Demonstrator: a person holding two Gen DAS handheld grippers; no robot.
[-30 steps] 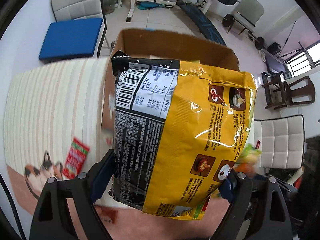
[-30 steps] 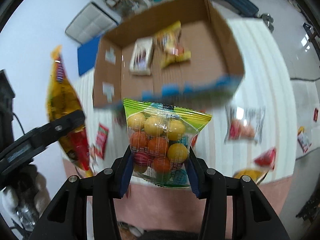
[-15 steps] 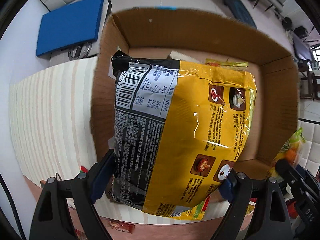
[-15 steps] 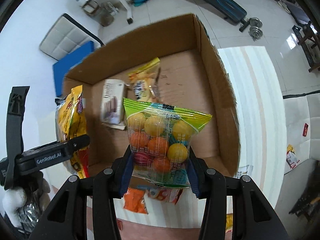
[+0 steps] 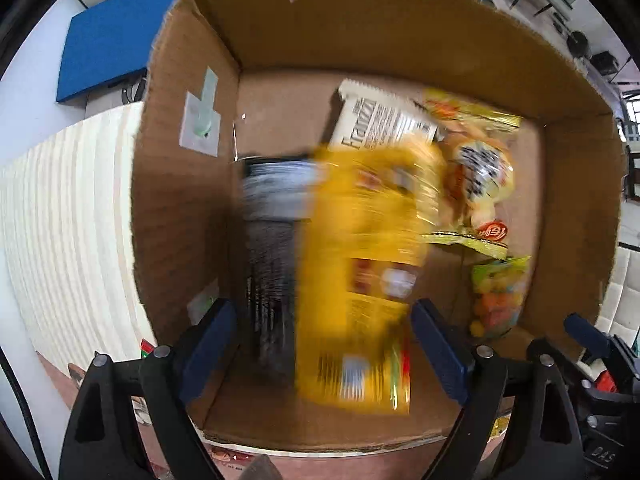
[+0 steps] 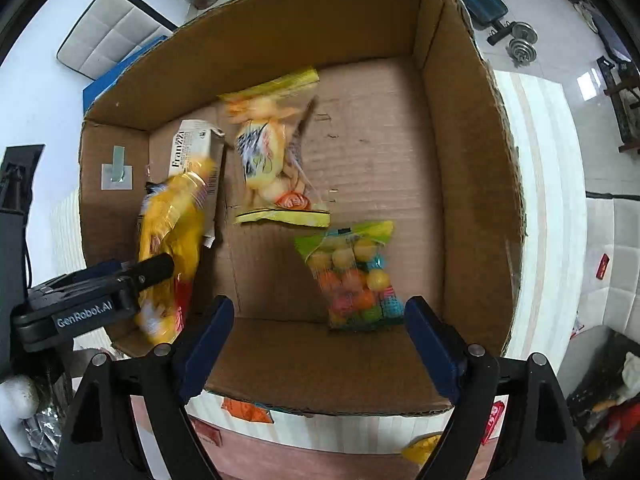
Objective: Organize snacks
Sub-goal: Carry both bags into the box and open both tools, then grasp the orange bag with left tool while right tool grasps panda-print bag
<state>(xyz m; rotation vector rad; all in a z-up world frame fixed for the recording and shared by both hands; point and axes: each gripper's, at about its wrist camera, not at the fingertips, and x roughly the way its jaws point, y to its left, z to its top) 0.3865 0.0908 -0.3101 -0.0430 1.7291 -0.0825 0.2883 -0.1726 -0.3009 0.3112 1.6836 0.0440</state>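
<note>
An open cardboard box (image 5: 360, 20) (image 6: 280, 28) lies under both grippers. My left gripper (image 5: 324, 312) points straight down into it, jaws opening. The yellow noodle bag (image 5: 360, 260) (image 6: 172, 232) is blurred between the fingers and clear of both pads, dropping at the box's left side. My right gripper (image 6: 320, 308) is opening too, with nothing pressed. The green-topped bag of coloured candy balls (image 6: 354, 276) (image 5: 498, 296) lies on the box floor just beyond its fingers. A white Franzzi packet (image 5: 380, 120) (image 6: 192, 148) and a yellow clear snack bag (image 5: 476, 176) (image 6: 272, 160) lie further in.
The box sits on a cream striped tablecloth (image 5: 60, 220) (image 6: 536, 160). Loose snack packets (image 6: 244, 410) lie on the table in front of the box. A blue cushion (image 5: 116, 36) on a chair and gym weights (image 6: 520, 40) are beyond the table.
Both grippers sank over the box and let go. The noodle bag left the left pads and is falling. The candy bag dropped from the right pads onto the box floor.
</note>
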